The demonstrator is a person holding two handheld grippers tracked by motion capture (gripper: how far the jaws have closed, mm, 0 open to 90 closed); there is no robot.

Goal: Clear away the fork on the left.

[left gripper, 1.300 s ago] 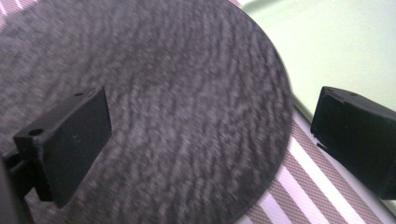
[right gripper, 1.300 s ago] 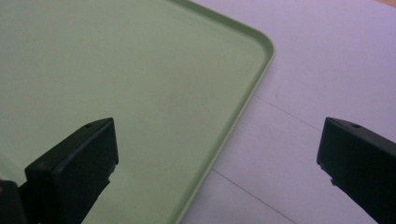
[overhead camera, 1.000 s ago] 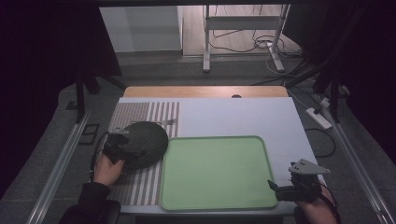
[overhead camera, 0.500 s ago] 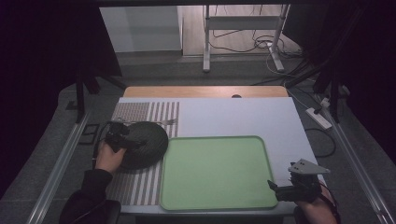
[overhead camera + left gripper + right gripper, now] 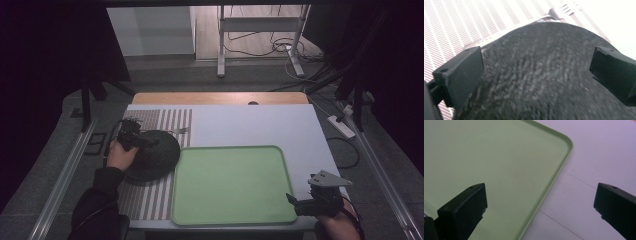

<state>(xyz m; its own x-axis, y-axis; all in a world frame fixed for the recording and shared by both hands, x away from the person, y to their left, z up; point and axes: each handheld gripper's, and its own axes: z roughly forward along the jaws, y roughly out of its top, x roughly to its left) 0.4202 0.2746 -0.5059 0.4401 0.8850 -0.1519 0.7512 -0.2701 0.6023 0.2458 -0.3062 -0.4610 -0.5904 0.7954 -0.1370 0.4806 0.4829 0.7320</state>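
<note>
- White tabletop (image 5: 260,125) is stretching across the middle of the high view, with a wooden edge behind it and a dim floor with cables beyond.
- A striped placemat (image 5: 165,120) is lying on the table's left part, and a green tray (image 5: 230,185) is sitting just beside it, toward the near edge.
- A dark round plate (image 5: 157,152) is resting on the striped placemat, its right edge close to the tray's left rim.
- The left gripper (image 5: 131,137) is hovering over the left part of the plate, with the person's left hand (image 5: 120,156) wrapping around it.
- In the left gripper view, its jaws are standing spread wide, one at each side of the speckled plate (image 5: 536,75), and they are not pinching it.
- A metal fork (image 5: 524,23) is lying on the placemat (image 5: 454,25) just behind the plate, partly hidden by its far rim.
- The right gripper (image 5: 312,202) is hanging at the tray's near right corner, well apart from the plate.
- In the right gripper view, its jaws are gaping wide over the tray's rim (image 5: 554,182) and the white tabletop (image 5: 599,157), holding nothing.
</note>
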